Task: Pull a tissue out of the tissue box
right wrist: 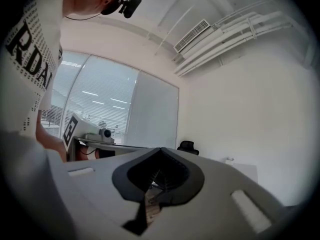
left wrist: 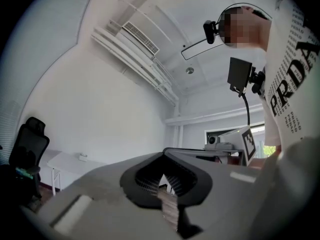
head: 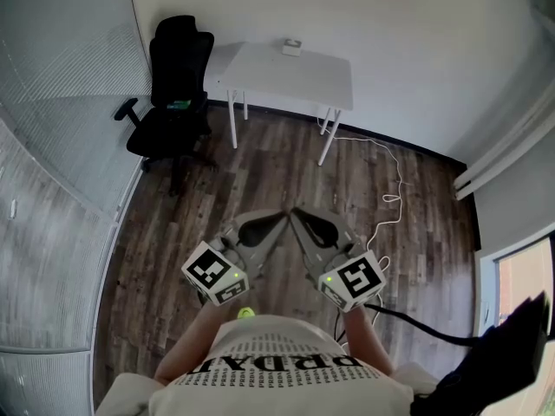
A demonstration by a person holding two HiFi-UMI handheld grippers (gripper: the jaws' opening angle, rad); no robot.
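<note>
A small pale box (head: pixel 292 48), which may be the tissue box, sits on the far edge of a white table (head: pixel 260 72) across the room. It also shows as a small box (left wrist: pixel 82 157) in the left gripper view and as a small box (right wrist: pixel 229 160) in the right gripper view. I hold both grippers close to my chest, far from the table. The left gripper (head: pixel 279 217) is shut with nothing in it. The right gripper (head: pixel 297 213) is shut and empty too. Their tips nearly touch each other. In its own view the left gripper (left wrist: pixel 164 155) has its jaws together, and so does the right gripper (right wrist: pixel 160 150).
A black office chair (head: pixel 173 85) stands left of the table by a glass wall. A white cable (head: pixel 390 180) trails over the wooden floor at the right. A black object (head: pixel 503 354) lies at the lower right. Wooden floor lies between me and the table.
</note>
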